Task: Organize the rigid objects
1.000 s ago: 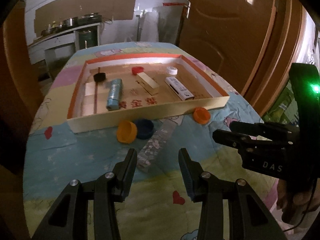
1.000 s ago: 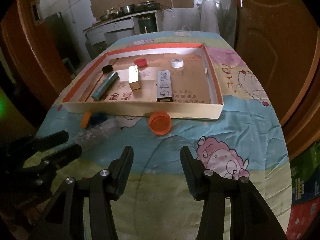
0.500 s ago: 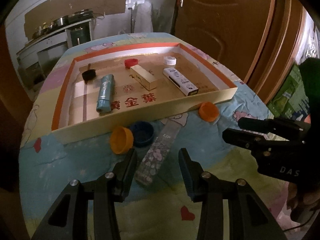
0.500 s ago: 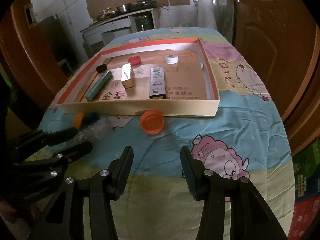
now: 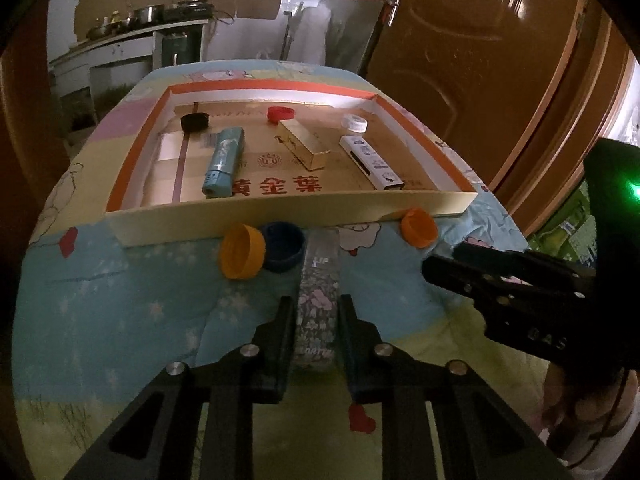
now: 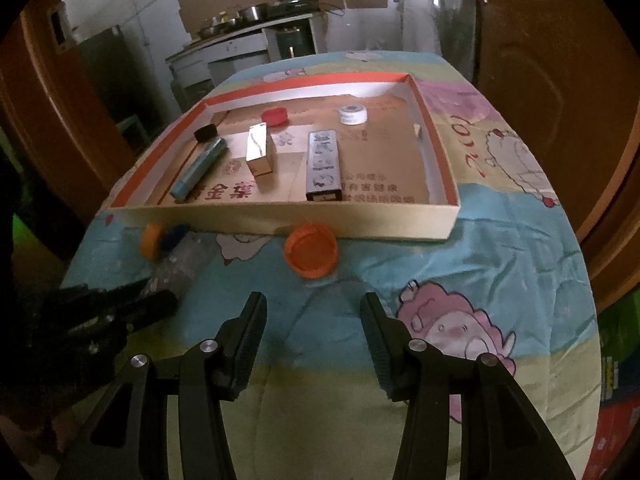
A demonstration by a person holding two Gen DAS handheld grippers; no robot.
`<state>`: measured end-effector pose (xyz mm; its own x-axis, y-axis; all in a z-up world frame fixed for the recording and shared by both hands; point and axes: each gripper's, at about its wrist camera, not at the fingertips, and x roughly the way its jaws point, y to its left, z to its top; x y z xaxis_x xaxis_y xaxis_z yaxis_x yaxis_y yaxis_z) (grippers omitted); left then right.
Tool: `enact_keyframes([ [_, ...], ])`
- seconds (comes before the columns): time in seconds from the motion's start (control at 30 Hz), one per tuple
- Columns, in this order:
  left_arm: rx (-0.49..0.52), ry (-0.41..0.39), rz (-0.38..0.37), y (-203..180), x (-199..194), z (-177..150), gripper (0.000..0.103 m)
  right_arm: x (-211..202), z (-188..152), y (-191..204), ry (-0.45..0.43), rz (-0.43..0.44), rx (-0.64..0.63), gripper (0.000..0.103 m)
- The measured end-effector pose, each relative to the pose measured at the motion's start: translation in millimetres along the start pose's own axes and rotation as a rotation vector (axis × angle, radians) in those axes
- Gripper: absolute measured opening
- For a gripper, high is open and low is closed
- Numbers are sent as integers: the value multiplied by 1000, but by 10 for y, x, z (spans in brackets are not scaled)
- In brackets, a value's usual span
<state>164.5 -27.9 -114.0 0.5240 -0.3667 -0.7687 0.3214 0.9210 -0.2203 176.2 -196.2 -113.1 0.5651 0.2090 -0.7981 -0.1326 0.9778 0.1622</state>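
Note:
A flower-patterned long box (image 5: pixel 318 300) lies on the bedspread in front of the shallow cardboard tray (image 5: pixel 280 216). My left gripper (image 5: pixel 316 312) has closed its fingers on both sides of this box. Two orange caps (image 5: pixel 240 250) (image 5: pixel 418 227) and a blue cap (image 5: pixel 284 246) lie by the tray's front wall. My right gripper (image 6: pixel 312 316) is open and empty, just short of the orange cap (image 6: pixel 311 249). It also shows in the left wrist view (image 5: pixel 460 272). The left gripper shows dark in the right wrist view (image 6: pixel 120 304).
Inside the tray lie a teal box (image 5: pixel 224 160), a gold box (image 5: pixel 306 146), a white box (image 5: pixel 370 162), and black (image 5: pixel 195 121), red (image 5: pixel 280 114) and white (image 5: pixel 354 123) caps. A wooden door (image 5: pixel 480 60) stands to the right. The bed edge drops off on both sides.
My left gripper moved forward and closed its fingers around the flower-patterned box. My right gripper moved a little nearer to the orange cap and stayed open.

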Motion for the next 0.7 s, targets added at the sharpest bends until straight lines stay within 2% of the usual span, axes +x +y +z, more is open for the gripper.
enact_keyframes([
  [0.4, -19, -23, -14, -3, -105, -47, 20, 208, 201, 85, -16, -42, -51, 50],
  [0.43, -20, -23, -15, 1, -106, -47, 20, 220, 210, 87, -15, -46, -51, 48],
  [0.47, -21, -24, -16, 5, -106, -46, 20, 228, 218, 85, -15, -52, -50, 33],
  [0.5, -22, -25, -16, 3, -108, -47, 20, 234, 227, 85, -12, -73, -52, 31],
  [0.7, -27, -41, -30, 4, -146, -64, 20, 192, 221, 71, -5, -51, -35, 31],
])
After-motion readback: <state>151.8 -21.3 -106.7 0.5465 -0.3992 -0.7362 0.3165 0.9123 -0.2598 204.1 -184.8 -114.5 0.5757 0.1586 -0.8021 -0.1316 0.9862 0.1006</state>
